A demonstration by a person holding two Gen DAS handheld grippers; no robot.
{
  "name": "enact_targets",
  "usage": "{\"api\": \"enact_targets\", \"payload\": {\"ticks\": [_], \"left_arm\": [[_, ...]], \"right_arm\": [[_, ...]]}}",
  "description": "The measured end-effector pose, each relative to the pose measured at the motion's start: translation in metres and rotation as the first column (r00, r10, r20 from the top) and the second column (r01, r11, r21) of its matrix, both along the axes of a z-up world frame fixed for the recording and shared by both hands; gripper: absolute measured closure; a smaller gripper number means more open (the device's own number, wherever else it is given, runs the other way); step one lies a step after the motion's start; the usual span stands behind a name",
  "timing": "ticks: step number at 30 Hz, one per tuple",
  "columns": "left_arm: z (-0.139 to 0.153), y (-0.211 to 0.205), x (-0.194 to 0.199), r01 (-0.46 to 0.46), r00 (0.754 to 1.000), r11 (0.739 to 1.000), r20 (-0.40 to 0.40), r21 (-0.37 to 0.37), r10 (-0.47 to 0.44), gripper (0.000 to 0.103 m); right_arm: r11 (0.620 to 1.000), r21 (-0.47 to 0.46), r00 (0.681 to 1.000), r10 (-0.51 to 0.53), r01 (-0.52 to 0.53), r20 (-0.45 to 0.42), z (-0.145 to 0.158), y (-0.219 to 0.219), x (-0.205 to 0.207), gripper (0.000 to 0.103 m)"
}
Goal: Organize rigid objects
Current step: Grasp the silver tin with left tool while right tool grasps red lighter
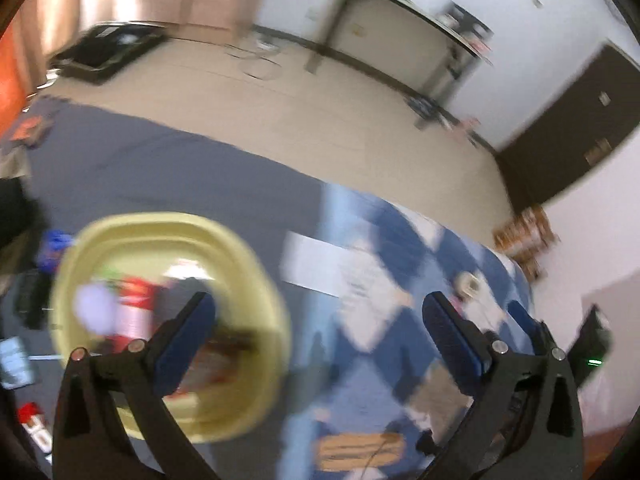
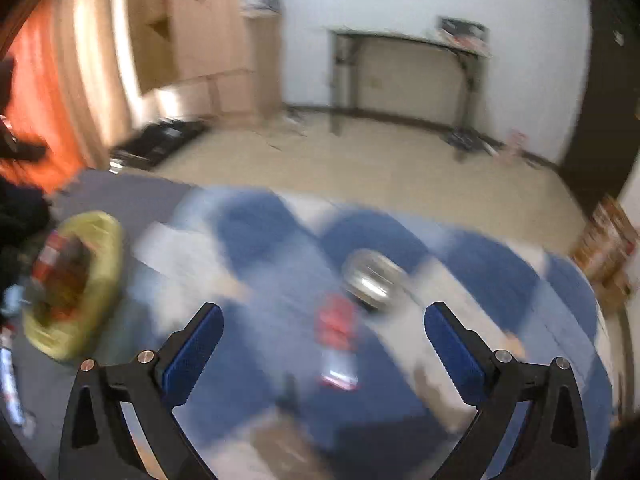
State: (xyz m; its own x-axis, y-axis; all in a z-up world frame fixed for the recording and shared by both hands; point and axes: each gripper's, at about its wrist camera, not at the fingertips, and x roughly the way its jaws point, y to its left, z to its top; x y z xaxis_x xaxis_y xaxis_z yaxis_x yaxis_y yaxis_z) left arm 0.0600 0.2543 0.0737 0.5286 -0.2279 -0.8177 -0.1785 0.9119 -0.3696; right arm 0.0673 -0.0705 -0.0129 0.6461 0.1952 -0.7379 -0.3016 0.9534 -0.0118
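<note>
Two grippers: left gripper (image 1: 318,322) and right gripper (image 2: 323,332) both spread, empty.
Advice: centre red packet (image 2: 337,338) between jaws, then carry to yellow basin (image 1: 256,276).

My right gripper (image 2: 322,340) is spread wide above open cloth (image 2: 500,280); red packet (image 2: 338,344) and metal tin (image 2: 374,280) lie ahead. Yellow basin (image 1: 256,280) blocks left.

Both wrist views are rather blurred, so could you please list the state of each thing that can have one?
Left gripper: open, holding nothing.
Right gripper: open, holding nothing.
Yellow tub: upright on the grey mat, already holding several items.
Red packet: lying flat on the blue checked cloth, not gripped.
Tape roll: resting on the cloth beyond the packet, untouched.
Cardboard box: flaps open.
</note>
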Motion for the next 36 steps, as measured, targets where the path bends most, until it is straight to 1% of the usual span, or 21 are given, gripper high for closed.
{"api": "enact_targets", "payload": {"ticks": [1,3,4,7,9,11,12,15,17,18,19,21,22,24,26,27,28,30,31,33,36], "left_arm": [[-0.002,-0.025,0.009,0.028,1.000,1.000,-0.007,-0.006,-0.028,0.000],[-0.009,-0.077,0.030,0.099,0.995,0.995,-0.022,-0.009,-0.100,0.000],[-0.013,-0.096,0.038,0.128,0.991,0.992,-0.025,-0.009,-0.128,0.000],[-0.033,-0.163,0.067,0.209,0.976,0.978,-0.054,0.008,-0.209,0.000],[-0.047,-0.198,0.090,0.241,0.969,0.970,-0.063,0.021,-0.240,0.000],[-0.058,-0.222,0.111,0.262,0.963,0.964,-0.078,0.046,-0.258,0.000],[-0.065,-0.235,0.124,0.276,0.958,0.959,-0.098,0.057,-0.270,0.000],[-0.080,-0.256,0.141,0.331,0.939,0.940,-0.133,0.087,-0.318,0.001],[-0.095,-0.273,0.148,0.371,0.923,0.919,-0.160,0.134,-0.350,0.005],[-0.102,-0.277,0.150,0.389,0.915,0.910,-0.169,0.141,-0.365,0.009],[-0.109,-0.281,0.151,0.401,0.910,0.906,-0.176,0.138,-0.376,0.011],[-0.120,-0.288,0.152,0.425,0.897,0.900,-0.180,0.101,-0.404,0.011],[-0.125,-0.291,0.153,0.435,0.892,0.896,-0.179,0.092,-0.415,0.011],[-0.132,-0.298,0.152,0.465,0.878,0.880,-0.180,0.101,-0.443,0.012],[-0.142,-0.307,0.153,0.505,0.850,0.858,-0.228,0.093,-0.475,0.020],[-0.147,-0.311,0.155,0.524,0.834,0.848,-0.244,0.074,-0.494,0.030],[-0.150,-0.312,0.158,0.534,0.825,0.843,-0.254,0.063,-0.504,0.034],[-0.150,-0.311,0.163,0.530,0.830,0.845,-0.250,0.071,-0.499,0.037],[-0.151,-0.309,0.166,0.526,0.831,0.848,-0.252,0.069,-0.495,0.045],[-0.154,-0.307,0.166,0.517,0.839,0.851,-0.254,0.092,-0.482,0.053],[-0.151,-0.300,0.162,0.513,0.843,0.856,-0.229,0.071,-0.487,0.053]], "right_arm": [[0.999,0.013,0.999,-0.034,0.035,-0.025,-0.018,-0.015,0.000,0.004],[0.998,0.045,0.997,-0.042,0.045,-0.059,-0.041,-0.024,0.000,0.012],[0.998,0.050,0.998,-0.023,0.026,-0.065,-0.054,-0.019,-0.002,0.016],[1.000,0.009,0.999,0.018,-0.018,-0.038,-0.079,0.000,-0.001,0.020],[1.000,0.008,0.999,0.014,-0.014,-0.041,-0.090,0.000,0.005,0.025],[0.999,0.052,1.000,0.004,-0.003,-0.012,-0.085,-0.018,0.013,0.025],[0.999,0.054,1.000,0.009,-0.009,-0.005,-0.087,-0.018,0.018,0.025],[1.000,-0.010,1.000,0.010,-0.010,0.019,-0.108,-0.029,0.022,0.026],[1.000,-0.019,0.999,0.018,-0.017,0.041,-0.115,-0.025,0.023,0.035],[0.999,-0.022,0.998,0.028,-0.027,0.049,-0.115,-0.023,0.021,0.045],[0.999,-0.033,0.997,0.038,-0.036,0.060,-0.117,-0.018,0.020,0.051],[0.999,-0.026,0.997,0.043,-0.041,0.059,-0.117,-0.018,0.018,0.054],[0.999,-0.024,0.997,0.045,-0.043,0.058,-0.110,-0.025,0.013,0.055],[0.999,-0.021,0.997,0.047,-0.046,0.054,-0.112,-0.024,0.015,0.057],[0.999,-0.013,0.998,0.046,-0.045,0.050,-0.116,-0.023,0.019,0.059],[0.999,-0.010,0.998,0.047,-0.047,0.052,-0.116,-0.023,0.019,0.062],[0.999,-0.004,0.997,0.051,-0.051,0.055,-0.115,-0.025,0.019,0.071],[0.998,0.004,0.997,0.062,-0.063,0.054,-0.111,-0.032,0.016,0.080],[0.998,0.010,0.997,0.063,-0.064,0.052,-0.111,-0.035,0.017,0.081],[0.997,0.028,0.997,0.065,-0.066,0.050,-0.112,-0.038,0.019,0.081],[0.996,0.052,0.996,0.068,-0.071,0.057,-0.111,-0.045,0.019,0.081]]}}
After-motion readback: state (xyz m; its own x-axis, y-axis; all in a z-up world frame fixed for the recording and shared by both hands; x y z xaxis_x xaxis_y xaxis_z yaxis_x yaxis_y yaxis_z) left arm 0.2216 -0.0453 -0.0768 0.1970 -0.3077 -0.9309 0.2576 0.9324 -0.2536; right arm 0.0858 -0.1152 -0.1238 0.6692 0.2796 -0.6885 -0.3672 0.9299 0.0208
